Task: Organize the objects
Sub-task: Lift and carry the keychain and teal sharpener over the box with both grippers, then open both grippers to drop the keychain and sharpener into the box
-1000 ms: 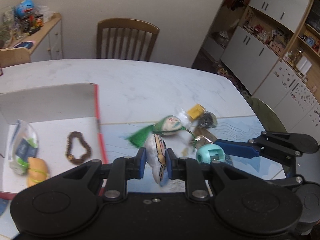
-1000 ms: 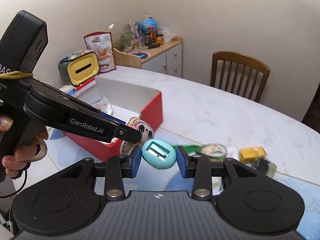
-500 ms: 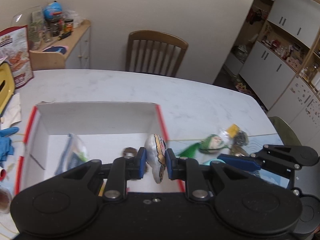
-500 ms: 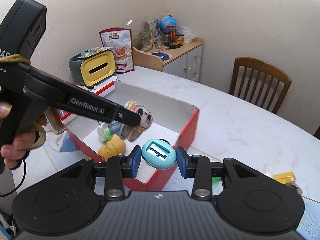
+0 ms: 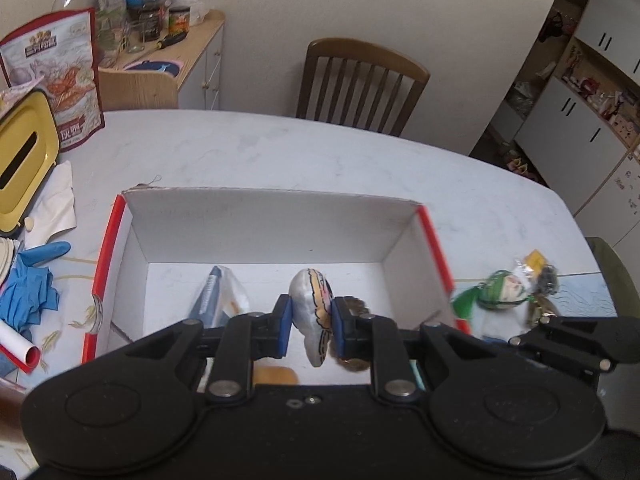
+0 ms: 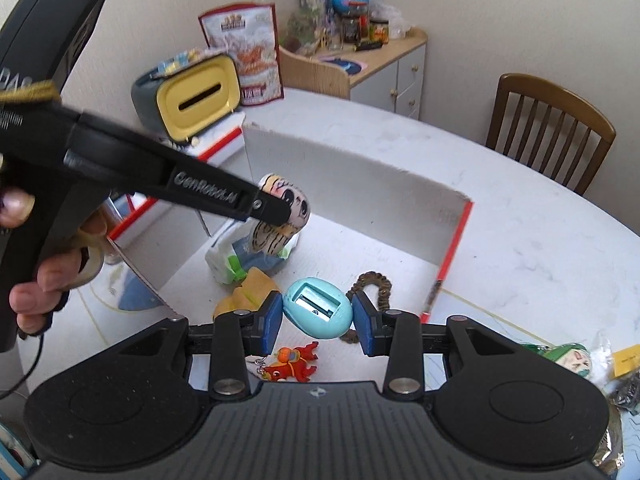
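A soft face toy [image 5: 311, 316] is squeezed in the left claw [image 5: 310, 326] above the red box [image 5: 260, 224]. A blue egg [image 6: 318, 308] is gripped by the right claw [image 6: 318, 322], at 6 o'clock over the box.

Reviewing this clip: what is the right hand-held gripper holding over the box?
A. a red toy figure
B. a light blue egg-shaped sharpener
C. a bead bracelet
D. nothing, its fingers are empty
B: in the right wrist view the right hand-held gripper has its blue pads closed on the light blue sharpener, above the white inside of the box; the bracelet lies on the box floor.
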